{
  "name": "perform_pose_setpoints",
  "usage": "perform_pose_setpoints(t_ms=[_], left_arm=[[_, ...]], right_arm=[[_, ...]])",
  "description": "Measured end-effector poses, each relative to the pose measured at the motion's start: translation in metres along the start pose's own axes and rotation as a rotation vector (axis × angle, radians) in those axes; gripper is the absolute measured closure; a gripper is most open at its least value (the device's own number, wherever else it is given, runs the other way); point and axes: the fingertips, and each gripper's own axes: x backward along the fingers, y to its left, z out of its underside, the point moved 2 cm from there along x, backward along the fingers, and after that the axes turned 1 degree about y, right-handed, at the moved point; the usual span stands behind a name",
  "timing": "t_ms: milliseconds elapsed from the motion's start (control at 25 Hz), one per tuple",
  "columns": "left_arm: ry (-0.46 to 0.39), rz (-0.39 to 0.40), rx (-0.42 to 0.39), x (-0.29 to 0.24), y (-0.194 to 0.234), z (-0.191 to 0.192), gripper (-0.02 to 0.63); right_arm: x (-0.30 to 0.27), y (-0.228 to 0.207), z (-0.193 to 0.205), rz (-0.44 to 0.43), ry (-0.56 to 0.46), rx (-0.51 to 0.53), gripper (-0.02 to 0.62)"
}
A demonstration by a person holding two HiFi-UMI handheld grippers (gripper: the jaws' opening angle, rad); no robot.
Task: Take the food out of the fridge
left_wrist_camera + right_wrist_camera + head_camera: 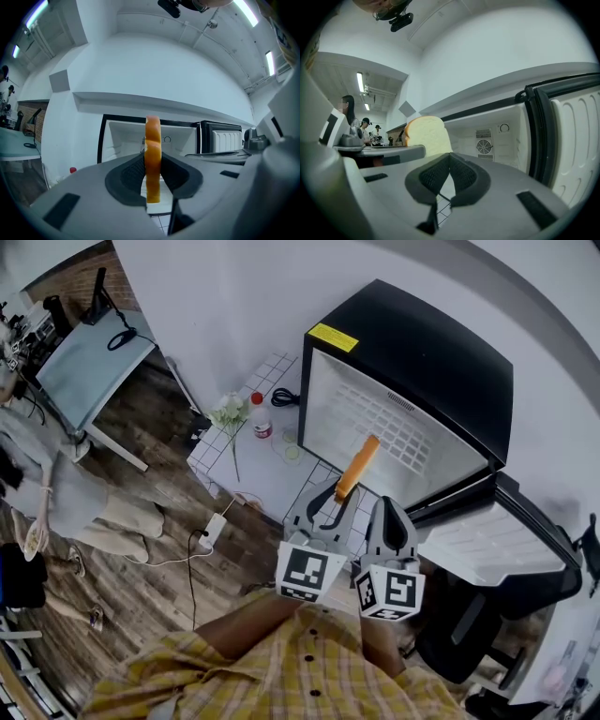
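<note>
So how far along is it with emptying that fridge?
Done: the fridge door stands open. In hand: a bread slice clamped in the left gripper, in front of the opening; the right gripper is shut and empty. Left: setting the slice down somewhere. I see no other food on the white rack inside, though some of the interior is hidden.

No text can be read; the yellow label [333, 337] on the fridge [431, 343] is too small
</note>
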Motion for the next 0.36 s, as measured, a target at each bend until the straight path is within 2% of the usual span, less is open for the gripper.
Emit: perform_pose_setpoints(t_ms=[360], left_arm=[[0.002,-0.008,-0.004,-0.0018,0.0028,0.0014,0.512]], right_arm=[[-0.0047,0.0010,-0.0002,-0.011,-0.003,0.000,0.589]])
